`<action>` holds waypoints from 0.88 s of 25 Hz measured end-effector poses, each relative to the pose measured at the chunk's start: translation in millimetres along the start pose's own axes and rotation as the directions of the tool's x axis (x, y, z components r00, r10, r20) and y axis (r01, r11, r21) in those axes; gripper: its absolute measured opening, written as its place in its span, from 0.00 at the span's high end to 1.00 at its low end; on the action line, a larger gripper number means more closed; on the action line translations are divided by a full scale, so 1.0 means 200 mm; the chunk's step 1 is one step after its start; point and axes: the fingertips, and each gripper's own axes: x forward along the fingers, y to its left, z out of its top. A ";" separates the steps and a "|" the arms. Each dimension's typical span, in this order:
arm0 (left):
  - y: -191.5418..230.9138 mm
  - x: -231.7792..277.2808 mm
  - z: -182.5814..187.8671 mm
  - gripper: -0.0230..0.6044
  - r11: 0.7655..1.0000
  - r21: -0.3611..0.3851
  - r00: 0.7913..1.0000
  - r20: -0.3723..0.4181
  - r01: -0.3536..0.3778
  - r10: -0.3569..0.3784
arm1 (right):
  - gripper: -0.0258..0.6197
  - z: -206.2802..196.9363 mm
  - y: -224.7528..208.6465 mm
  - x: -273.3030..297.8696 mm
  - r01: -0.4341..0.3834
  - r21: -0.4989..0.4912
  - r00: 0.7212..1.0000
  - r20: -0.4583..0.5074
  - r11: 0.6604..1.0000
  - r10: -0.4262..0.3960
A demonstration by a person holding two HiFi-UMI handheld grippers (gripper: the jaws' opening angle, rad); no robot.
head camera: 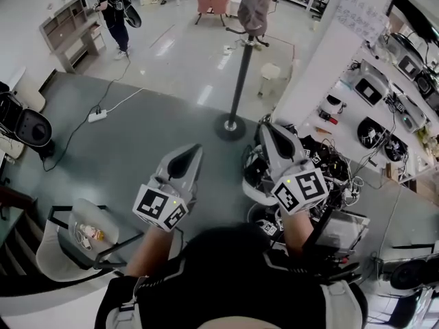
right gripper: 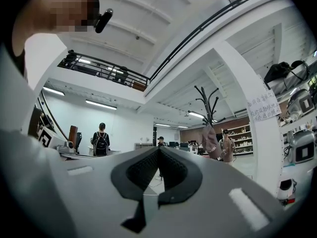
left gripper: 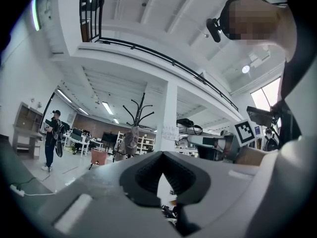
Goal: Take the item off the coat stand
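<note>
A black coat stand rises from a round base on the grey floor ahead of me. A grey-pink cap hangs from its top hooks. Both grippers are held low and well short of the stand, pointing toward it. My left gripper is shut with nothing between its jaws, and my right gripper is shut and empty too. In the left gripper view the cap hangs far off on the stand, beyond the closed gripper. The right gripper view shows the cap right of the closed gripper.
A white pillar stands just right of the stand, with appliance shelves beyond. A cluttered equipment cart sits under my right gripper. A person stands at the back left near a pink chair. A power strip lies on the floor.
</note>
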 end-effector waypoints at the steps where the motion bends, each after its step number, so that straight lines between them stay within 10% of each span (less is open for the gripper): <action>1: 0.00 0.00 0.00 0.94 1.000 0.001 1.000 -0.002 0.001 -0.001 | 0.95 0.00 0.00 0.00 -0.001 -0.001 1.000 0.002 1.000 0.001; 22: 0.18 0.22 -0.01 0.94 0.999 0.026 0.999 -0.015 -0.046 0.046 | 0.95 0.03 -0.27 0.24 -0.010 0.001 0.999 0.045 1.000 0.010</action>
